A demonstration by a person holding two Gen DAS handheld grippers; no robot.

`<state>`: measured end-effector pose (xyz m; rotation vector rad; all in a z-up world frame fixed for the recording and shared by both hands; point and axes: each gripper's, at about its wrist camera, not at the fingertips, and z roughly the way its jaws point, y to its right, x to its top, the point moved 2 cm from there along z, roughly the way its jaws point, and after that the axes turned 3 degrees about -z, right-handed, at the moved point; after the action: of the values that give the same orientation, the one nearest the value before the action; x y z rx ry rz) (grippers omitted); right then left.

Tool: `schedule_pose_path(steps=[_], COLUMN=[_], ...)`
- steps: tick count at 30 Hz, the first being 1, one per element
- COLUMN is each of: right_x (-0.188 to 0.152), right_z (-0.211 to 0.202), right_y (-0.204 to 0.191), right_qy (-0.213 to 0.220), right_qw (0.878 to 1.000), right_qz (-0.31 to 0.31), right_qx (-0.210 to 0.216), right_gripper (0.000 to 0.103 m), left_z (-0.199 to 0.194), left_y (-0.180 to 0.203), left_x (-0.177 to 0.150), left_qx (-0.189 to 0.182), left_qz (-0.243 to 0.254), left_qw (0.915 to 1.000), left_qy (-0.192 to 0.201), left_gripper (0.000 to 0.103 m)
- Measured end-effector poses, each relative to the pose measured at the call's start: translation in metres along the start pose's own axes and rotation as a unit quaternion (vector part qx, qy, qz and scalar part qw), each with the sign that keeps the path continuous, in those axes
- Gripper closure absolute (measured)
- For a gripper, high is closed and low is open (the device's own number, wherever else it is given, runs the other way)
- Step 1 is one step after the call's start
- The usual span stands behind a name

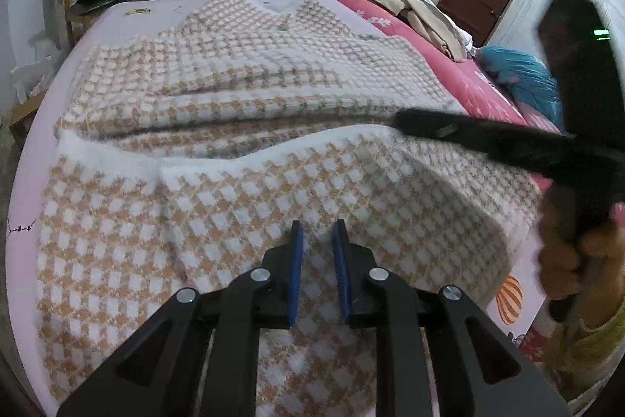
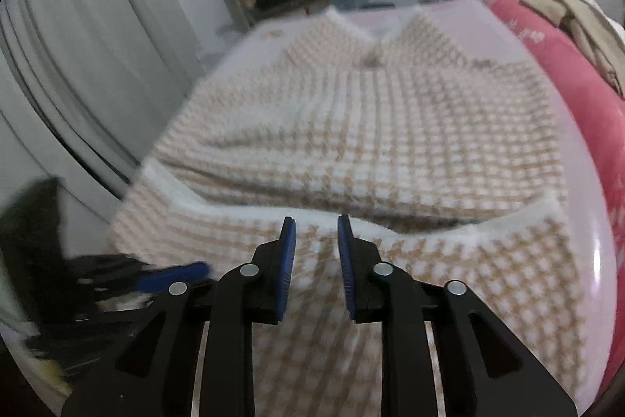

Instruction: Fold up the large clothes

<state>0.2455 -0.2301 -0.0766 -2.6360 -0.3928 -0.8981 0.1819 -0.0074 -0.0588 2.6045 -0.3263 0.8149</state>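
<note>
Knitwear fills both my views: a fuzzy tan-and-white checked knit cardigan (image 1: 242, 96) lies spread on the pale lilac bed sheet (image 1: 35, 151), collar pointing away from me toward the far wall, its long axis running from me to that wall. The yarn looks soft and brushed, with small diamond checks and a plain white ribbed band along the edges. Its near part is folded up over the body, so the white hem band (image 2: 390, 217) crosses the garment from side to side, with a shadowed gap under it.

My left claw (image 1: 318, 253) hangs over the folded near part, blue pads a narrow slot apart with nothing between them. My right claw (image 2: 314, 253) sits just short of the hem band, likewise narrowly parted and empty. A pink floral quilt (image 1: 449, 73) lies along the right.
</note>
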Motion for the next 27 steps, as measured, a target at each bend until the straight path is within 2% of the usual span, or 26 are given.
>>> schedule_pose_path(steps=[3,7,11,12,15,18,20,22,27], right_x=[-0.007,-0.033,-0.059,-0.062,-0.059,-0.059,-0.058,-0.058,-0.059], right_z=[-0.030,-0.043,-0.009,-0.004,-0.001,-0.001,-0.001,-0.004,-0.029], right_y=[-0.003,-0.008,-0.006,-0.006,-0.005,-0.001,0.002,0.005,0.002], right_qy=[0.007,-0.029,-0.093,-0.096,-0.090,-0.087,-0.084,-0.079,-0.053], right_qw=[1.000,0.998,0.994,0.993,0.995,0.995,0.996,0.997,0.998], right_qz=[-0.014,-0.035,-0.056,-0.057,-0.041,-0.032,-0.019,-0.011,-0.016], right_qx=[0.023,0.035,-0.033,-0.037,-0.033,-0.028,-0.022,-0.019,-0.036], right_gripper=[0.081,0.081,0.080,0.080,0.077,0.077,0.077,0.077,0.076], left_z=[0.000,0.000,0.000,-0.001,-0.015,-0.034,-0.037,-0.029,-0.023], left_y=[0.003,0.002,0.002,0.002,0.005,0.013,0.021,0.026,0.028], left_x=[-0.001,0.000,0.000,0.000,0.002,-0.001,-0.009,-0.019,-0.026], left_qx=[0.007,0.001,0.004,0.005,0.012,-0.030,-0.052,-0.047,-0.033], left_qz=[0.004,-0.002,-0.003,-0.001,0.011,0.028,0.048,0.060,0.061], left_qw=[1.0000,1.0000,1.0000,1.0000,0.9997,0.9987,0.9975,0.9970,0.9973], left_qy=[0.002,0.001,0.001,0.001,0.018,0.031,0.011,-0.014,-0.023], left_gripper=[0.086,0.086,0.086,0.086,0.086,0.086,0.086,0.086,0.086])
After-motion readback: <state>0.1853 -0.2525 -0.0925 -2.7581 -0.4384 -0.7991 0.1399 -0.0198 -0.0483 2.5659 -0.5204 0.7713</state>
